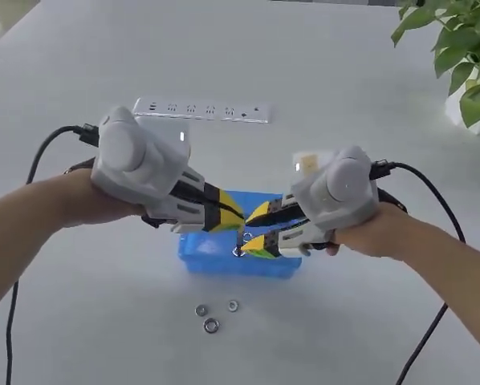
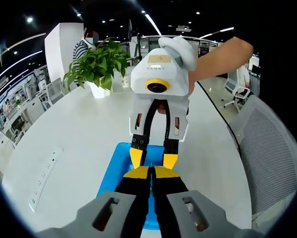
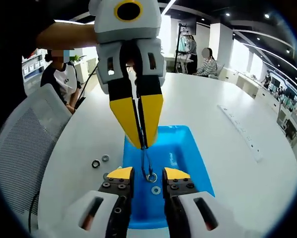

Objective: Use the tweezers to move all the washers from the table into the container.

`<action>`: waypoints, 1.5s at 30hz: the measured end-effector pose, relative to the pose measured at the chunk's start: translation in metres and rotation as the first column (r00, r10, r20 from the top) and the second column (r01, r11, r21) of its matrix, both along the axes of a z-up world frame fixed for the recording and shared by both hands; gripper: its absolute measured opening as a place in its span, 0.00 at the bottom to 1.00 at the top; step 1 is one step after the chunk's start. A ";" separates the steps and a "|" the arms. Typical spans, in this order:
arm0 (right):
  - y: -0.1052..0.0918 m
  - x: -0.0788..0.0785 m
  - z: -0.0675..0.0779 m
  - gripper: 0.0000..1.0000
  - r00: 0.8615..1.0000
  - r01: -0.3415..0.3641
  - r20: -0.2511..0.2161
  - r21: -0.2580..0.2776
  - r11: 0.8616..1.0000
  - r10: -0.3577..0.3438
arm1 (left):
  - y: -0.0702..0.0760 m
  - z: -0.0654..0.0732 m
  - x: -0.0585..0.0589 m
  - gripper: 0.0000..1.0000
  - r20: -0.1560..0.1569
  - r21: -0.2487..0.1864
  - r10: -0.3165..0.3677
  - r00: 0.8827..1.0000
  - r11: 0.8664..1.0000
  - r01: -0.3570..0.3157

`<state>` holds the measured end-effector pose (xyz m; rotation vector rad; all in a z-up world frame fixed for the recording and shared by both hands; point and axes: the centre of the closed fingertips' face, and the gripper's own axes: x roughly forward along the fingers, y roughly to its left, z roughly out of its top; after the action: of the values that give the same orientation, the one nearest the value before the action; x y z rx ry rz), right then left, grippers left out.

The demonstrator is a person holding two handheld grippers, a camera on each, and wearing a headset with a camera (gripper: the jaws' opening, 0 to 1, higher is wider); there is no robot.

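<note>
White table [image 1: 344,64] bears blue container [image 1: 198,253], power strip [image 1: 200,110], perhaps three washers [image 1: 211,325].

My left gripper [image 3: 140,143] pinches the tweezers [image 3: 146,161], and their tips touch a washer [image 3: 151,177] inside the blue container [image 3: 188,158]. My right gripper [image 3: 148,174] has its jaws apart.

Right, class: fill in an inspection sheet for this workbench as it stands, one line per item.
Surface: white table, matte.
Job's things: blue container with one washer lying inside; tweezers hold a second washer low over it; three washers lie on the table beside the container.
Clutter: power strip.
Grippers: left gripper shut on the tweezers; right gripper open, facing it.
Cables: a black cable runs from each gripper.
Surroundings: potted plant, mesh chair, people at a far table.
</note>
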<state>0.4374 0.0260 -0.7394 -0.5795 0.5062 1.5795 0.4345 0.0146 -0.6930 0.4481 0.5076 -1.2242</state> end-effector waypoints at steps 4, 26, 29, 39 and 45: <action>-0.008 0.001 0.005 0.27 1.000 0.023 0.005 0.009 1.000 -0.023 | 0.000 0.000 0.000 0.03 -0.004 -0.001 0.001 1.000 1.000 -0.001; -0.043 -0.004 0.022 0.41 0.984 0.176 -0.012 0.051 0.983 -0.176 | -0.004 0.014 -0.002 0.03 0.009 0.001 -0.013 1.000 1.000 0.013; -0.047 -0.004 0.023 0.43 0.981 0.194 -0.012 0.053 0.979 -0.194 | -0.003 0.018 -0.003 0.03 0.013 0.006 -0.016 1.000 1.000 0.016; -0.064 -0.009 0.029 0.53 0.968 0.250 -0.006 0.055 0.967 -0.251 | -0.002 0.036 -0.010 0.03 0.029 0.009 -0.022 0.999 1.000 0.022; -0.075 -0.014 0.030 0.56 0.961 0.278 -0.010 0.055 0.959 -0.278 | -0.002 0.047 -0.016 0.03 0.037 0.000 -0.028 0.999 1.000 0.028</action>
<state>0.4230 -0.0495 -0.7094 -0.4432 0.5196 1.3219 0.4181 0.0122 -0.6460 0.4777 0.4704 -1.2412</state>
